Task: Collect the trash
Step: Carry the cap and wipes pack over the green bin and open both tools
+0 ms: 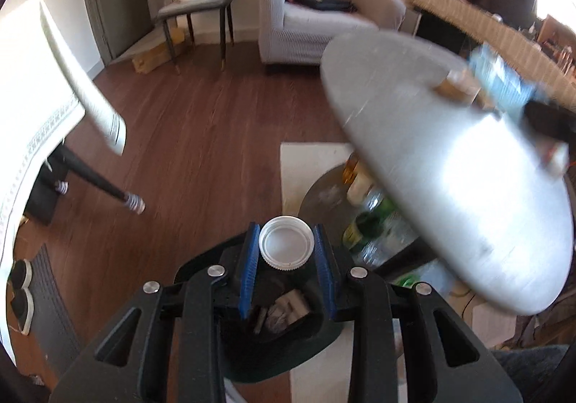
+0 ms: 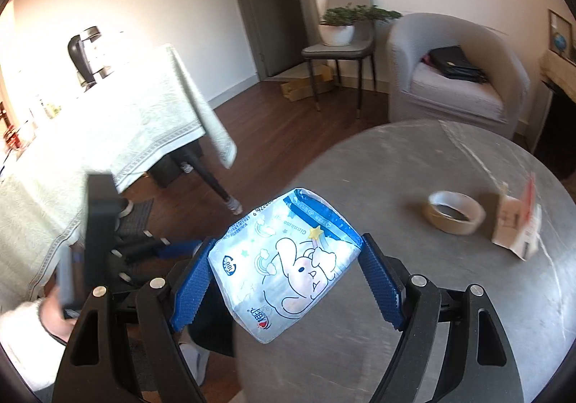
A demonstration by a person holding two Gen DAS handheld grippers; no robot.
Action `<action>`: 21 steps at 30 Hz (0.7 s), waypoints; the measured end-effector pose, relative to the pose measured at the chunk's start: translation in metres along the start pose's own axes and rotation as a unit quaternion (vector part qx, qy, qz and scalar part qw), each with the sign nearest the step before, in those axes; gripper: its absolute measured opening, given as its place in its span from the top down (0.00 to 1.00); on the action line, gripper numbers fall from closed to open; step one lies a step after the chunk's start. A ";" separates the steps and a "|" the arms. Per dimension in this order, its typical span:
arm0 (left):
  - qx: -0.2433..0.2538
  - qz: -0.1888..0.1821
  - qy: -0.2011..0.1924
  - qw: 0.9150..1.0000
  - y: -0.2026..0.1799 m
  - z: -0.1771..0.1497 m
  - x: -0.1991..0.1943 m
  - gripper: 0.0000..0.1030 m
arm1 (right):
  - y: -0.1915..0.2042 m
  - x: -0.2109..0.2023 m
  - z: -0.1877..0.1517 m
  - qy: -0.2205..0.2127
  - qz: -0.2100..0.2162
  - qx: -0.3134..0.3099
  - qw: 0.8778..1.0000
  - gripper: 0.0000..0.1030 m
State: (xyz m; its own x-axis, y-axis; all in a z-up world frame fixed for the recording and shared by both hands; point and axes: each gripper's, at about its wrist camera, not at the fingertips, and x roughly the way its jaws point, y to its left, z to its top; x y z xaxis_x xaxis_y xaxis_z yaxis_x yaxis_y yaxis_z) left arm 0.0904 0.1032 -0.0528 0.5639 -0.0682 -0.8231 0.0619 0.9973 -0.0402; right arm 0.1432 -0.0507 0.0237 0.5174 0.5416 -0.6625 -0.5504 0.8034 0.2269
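Observation:
My left gripper (image 1: pixel 287 228) is shut on a white screw cap (image 1: pixel 286 248), its blue pads pressing both sides. Right below it stands a dark bin (image 1: pixel 266 367) with crumpled scraps inside. In the right wrist view, my right gripper (image 2: pixel 288 243) is closed on a blue-and-white plastic packet (image 2: pixel 288 270) printed with a cartoon rabbit, held over the edge of the round grey table (image 2: pixel 432 295). The same packet (image 1: pixel 500 75) shows blurred in the left wrist view. A hand in a white sleeve carries the left gripper (image 2: pixel 97 241) at the left.
A tape roll (image 2: pixel 455 217) and a small torn carton (image 2: pixel 516 226) lie on the round table. Bottles (image 1: pixel 363 223) crowd a lower shelf under it. A cloth-covered table (image 2: pixel 126 122), a grey chair with a plant (image 2: pixel 338 43) and an armchair (image 2: pixel 457 79) ring the wooden floor.

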 end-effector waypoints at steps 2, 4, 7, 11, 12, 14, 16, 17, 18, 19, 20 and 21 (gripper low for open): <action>-0.003 0.004 0.021 1.000 0.009 -0.013 0.011 0.68 | 0.010 0.005 0.003 0.002 0.005 -0.004 1.000 0.22; -0.007 0.001 0.043 0.999 0.015 -0.026 0.023 0.68 | 0.020 0.013 0.005 0.006 0.011 -0.009 1.000 0.22; -0.011 0.001 0.064 0.998 0.026 -0.041 0.036 0.68 | 0.031 0.024 0.007 0.014 0.015 -0.019 1.000 0.22; -0.027 0.000 0.095 0.995 0.040 -0.057 0.052 0.68 | 0.044 0.036 0.006 0.026 0.016 -0.030 0.999 0.22; -0.028 0.004 0.103 0.994 0.045 -0.061 0.057 0.68 | 0.047 0.041 0.006 0.030 0.016 -0.032 0.999 0.22; -0.036 0.001 0.118 0.992 0.053 -0.069 0.066 0.68 | 0.052 0.049 0.006 0.037 0.017 -0.037 0.998 0.22; -0.040 0.002 0.135 0.990 0.057 -0.077 0.074 0.68 | 0.057 0.054 0.006 0.042 0.018 -0.040 0.998 0.22; -0.040 0.003 0.141 0.989 0.060 -0.079 0.079 0.68 | 0.060 0.058 0.007 0.045 0.019 -0.043 0.998 0.22; -0.041 0.003 0.148 0.988 0.063 -0.084 0.082 0.68 | 0.062 0.060 0.006 0.047 0.020 -0.044 0.998 0.22; -0.041 0.004 0.153 0.987 0.065 -0.087 0.086 0.68 | 0.065 0.063 0.007 0.050 0.021 -0.045 0.998 0.22; -0.042 0.002 0.161 0.986 0.067 -0.092 0.090 0.68 | 0.068 0.066 0.007 0.052 0.021 -0.047 0.997 0.22; -0.043 -0.001 0.168 0.985 0.070 -0.095 0.094 0.68 | 0.072 0.070 0.007 0.056 0.022 -0.048 0.997 0.22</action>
State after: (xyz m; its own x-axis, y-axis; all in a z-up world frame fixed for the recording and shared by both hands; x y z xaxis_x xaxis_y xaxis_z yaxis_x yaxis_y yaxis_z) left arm 0.0695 0.1695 -0.1867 0.2586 -0.0718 -0.9633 -0.0155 0.9968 -0.0785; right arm 0.1445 0.0469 -0.0016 0.4179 0.5405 -0.7302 -0.6341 0.7491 0.1916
